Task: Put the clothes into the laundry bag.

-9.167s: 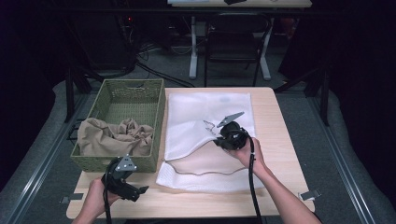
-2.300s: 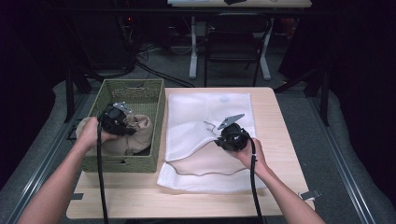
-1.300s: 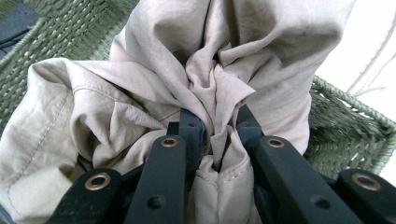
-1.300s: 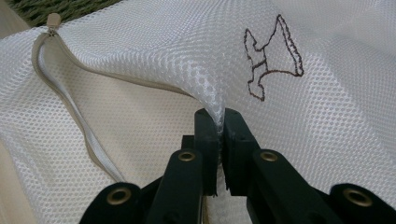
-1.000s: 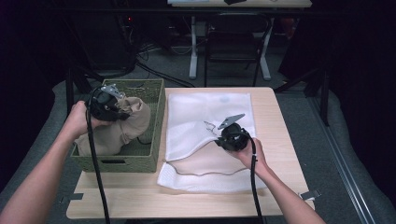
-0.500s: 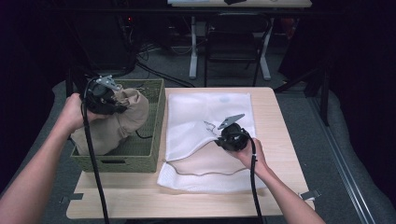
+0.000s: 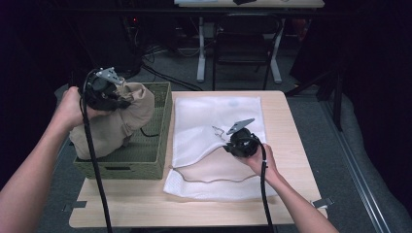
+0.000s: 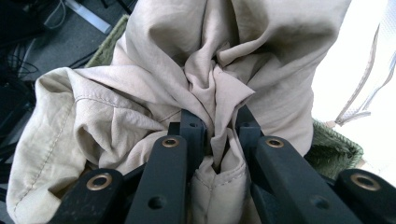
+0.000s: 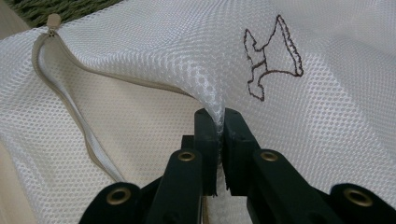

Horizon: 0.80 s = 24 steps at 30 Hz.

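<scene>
A beige garment (image 7: pixel 116 124) hangs above the green woven basket (image 7: pixel 155 155) at the table's left, lifted by my left gripper (image 7: pixel 119 97). In the left gripper view the jaws are shut on a bunched fold of that beige garment (image 8: pixel 215 93), left gripper (image 8: pixel 215 128). A white mesh laundry bag (image 7: pixel 218 119) lies flat on the table's middle with its zipper (image 9: pixel 60 100) open. My right gripper (image 7: pixel 228 138) is shut on the upper layer of the white mesh laundry bag (image 9: pixel 154 51), right gripper (image 9: pixel 219 122) holding it raised near the mouth.
The wooden table (image 7: pixel 296 126) has bare room at its right and front edges. A chair (image 7: pixel 243 43) and another desk stand beyond the far edge. Cables trail from both grippers toward the front.
My left gripper went from the table's front left into the basket, shut on the beige garment and lifted it up and to the left. The right gripper kept still on the bag.
</scene>
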Tool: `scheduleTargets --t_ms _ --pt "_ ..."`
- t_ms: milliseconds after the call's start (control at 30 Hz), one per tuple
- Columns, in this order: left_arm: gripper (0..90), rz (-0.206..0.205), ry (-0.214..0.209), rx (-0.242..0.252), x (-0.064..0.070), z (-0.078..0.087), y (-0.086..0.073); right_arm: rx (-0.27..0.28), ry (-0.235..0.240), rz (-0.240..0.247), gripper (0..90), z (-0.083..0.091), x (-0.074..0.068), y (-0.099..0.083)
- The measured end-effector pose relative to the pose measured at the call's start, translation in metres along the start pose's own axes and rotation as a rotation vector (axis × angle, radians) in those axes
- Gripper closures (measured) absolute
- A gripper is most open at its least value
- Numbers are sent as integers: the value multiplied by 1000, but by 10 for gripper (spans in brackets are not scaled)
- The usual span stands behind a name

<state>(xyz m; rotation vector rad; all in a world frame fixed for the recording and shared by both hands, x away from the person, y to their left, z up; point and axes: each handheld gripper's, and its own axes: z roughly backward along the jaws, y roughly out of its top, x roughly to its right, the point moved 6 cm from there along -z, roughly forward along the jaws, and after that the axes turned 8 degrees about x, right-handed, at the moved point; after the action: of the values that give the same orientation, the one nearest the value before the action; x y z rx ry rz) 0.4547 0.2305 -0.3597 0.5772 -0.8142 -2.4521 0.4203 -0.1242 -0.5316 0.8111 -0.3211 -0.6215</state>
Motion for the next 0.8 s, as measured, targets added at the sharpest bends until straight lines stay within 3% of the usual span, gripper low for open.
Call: scheduleTargets --t_ms 800 --pt "796 -64 13 44 11 14 38 -1 0 0 861 0 -1 0"
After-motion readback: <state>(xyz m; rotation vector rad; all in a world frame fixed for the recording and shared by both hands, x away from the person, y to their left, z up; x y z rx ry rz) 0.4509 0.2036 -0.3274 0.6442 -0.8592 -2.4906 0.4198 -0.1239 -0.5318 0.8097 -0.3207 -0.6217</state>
